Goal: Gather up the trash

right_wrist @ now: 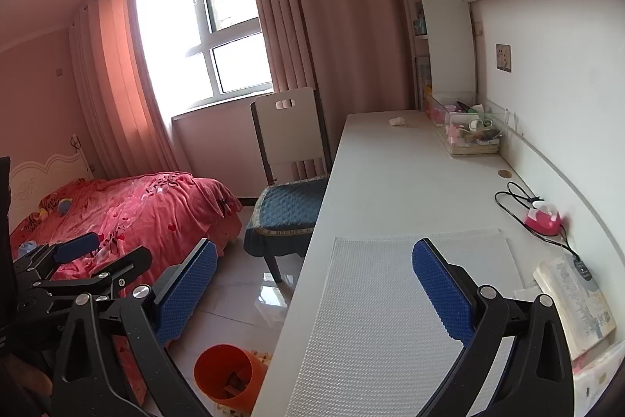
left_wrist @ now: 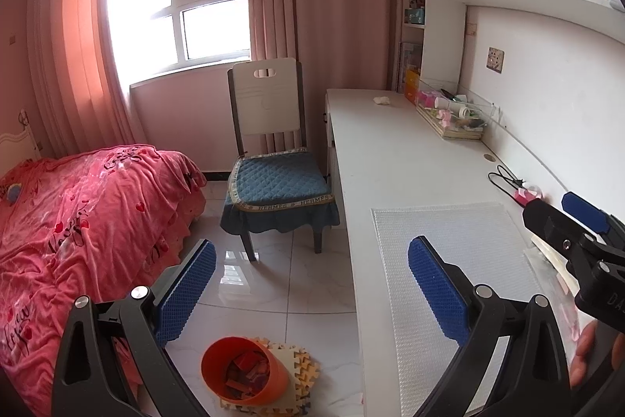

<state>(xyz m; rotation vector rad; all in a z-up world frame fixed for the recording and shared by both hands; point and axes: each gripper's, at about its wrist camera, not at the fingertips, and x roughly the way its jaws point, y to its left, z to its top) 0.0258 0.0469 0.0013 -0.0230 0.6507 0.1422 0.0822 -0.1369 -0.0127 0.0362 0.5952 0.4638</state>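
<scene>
Hand-held gripper (right_wrist: 314, 294) far short of tissue (right_wrist: 397, 121)

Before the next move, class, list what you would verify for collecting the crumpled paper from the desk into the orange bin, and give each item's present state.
1. Left gripper open, holding nothing: ok.
2. Right gripper open, holding nothing: ok.
3. Crumpled paper in view at the desk's far end: ok.
4. Either gripper at the paper: not ok.
5. Orange bin upright on the floor, mouth open: ok.
6. Room left in the bin: cannot tell.

Left tongs (left_wrist: 312, 294) gape wide above an orange bin (left_wrist: 244, 372) on the floor, beside the white worktop (left_wrist: 390, 159).
</scene>
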